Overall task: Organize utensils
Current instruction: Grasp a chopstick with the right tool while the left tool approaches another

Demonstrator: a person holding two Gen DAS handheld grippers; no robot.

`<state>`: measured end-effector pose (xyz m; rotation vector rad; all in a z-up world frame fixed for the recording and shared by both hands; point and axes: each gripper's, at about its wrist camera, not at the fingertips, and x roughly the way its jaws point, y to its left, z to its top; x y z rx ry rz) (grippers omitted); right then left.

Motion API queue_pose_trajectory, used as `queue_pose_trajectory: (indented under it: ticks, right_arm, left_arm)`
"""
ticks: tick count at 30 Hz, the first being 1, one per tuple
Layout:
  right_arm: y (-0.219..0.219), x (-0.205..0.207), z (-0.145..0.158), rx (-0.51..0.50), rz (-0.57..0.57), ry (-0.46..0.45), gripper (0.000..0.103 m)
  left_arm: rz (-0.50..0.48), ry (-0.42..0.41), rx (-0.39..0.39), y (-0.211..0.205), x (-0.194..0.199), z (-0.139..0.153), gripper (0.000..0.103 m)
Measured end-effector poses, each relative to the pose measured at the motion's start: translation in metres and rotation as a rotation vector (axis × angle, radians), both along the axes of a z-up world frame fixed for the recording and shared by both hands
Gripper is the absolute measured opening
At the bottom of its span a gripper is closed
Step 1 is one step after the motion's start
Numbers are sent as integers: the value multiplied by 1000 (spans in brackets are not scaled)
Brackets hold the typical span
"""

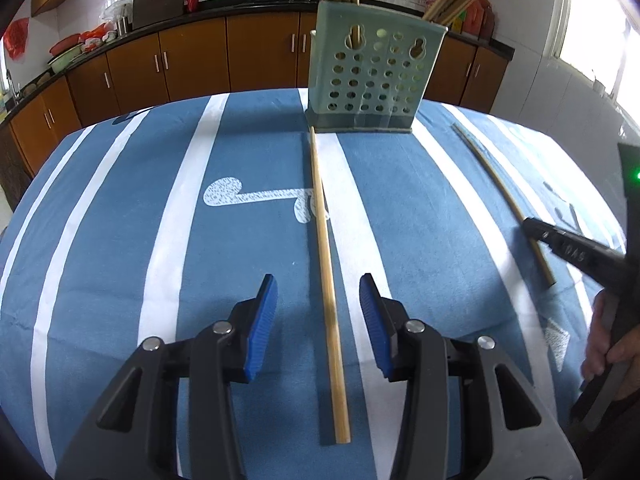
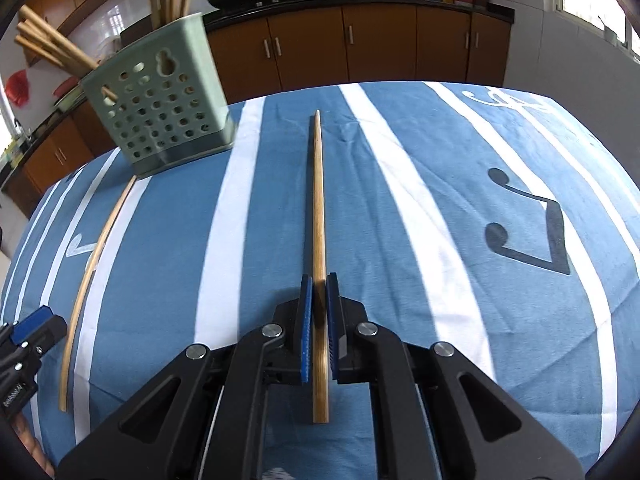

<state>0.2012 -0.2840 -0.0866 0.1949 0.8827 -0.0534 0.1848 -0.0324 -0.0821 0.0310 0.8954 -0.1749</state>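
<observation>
A green perforated utensil holder (image 1: 376,76) stands at the far side of the table with several wooden chopsticks in it. In the left wrist view a bamboo chopstick (image 1: 324,240) lies on the cloth, its far tip at the holder's base. My left gripper (image 1: 319,284) is open and straddles it, the blue pads clear of the wood. A second chopstick (image 2: 318,200) lies to the right. My right gripper (image 2: 319,280) is shut on it near its close end, low on the cloth. That grip also shows in the left wrist view, where the right gripper (image 1: 534,228) clamps the second chopstick (image 1: 496,184).
The table is covered by a blue cloth (image 2: 460,200) with white stripes and music-note prints. The holder (image 2: 160,116) sits far left in the right wrist view. Brown kitchen cabinets (image 1: 192,64) line the far wall. A person's hand (image 1: 612,344) holds the right gripper's handle.
</observation>
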Motion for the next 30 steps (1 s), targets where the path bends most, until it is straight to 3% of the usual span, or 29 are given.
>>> queue_pose_trajectory:
  ticks: [8, 16, 23, 30]
  right_arm:
    - [2, 1, -1, -6, 13, -5, 8]
    - [14, 4, -1, -10, 71, -14, 8]
    - [23, 12, -1, -30, 107, -18, 8]
    - [22, 15, -2, -16, 102, -19, 8]
  left_arm:
    - [34, -2, 73, -2, 7, -11, 9]
    - [143, 4, 74, 34, 32, -8, 8]
    - [157, -3, 50, 51, 53, -6, 11]
    - [137, -1, 41, 49, 56, -6, 22]
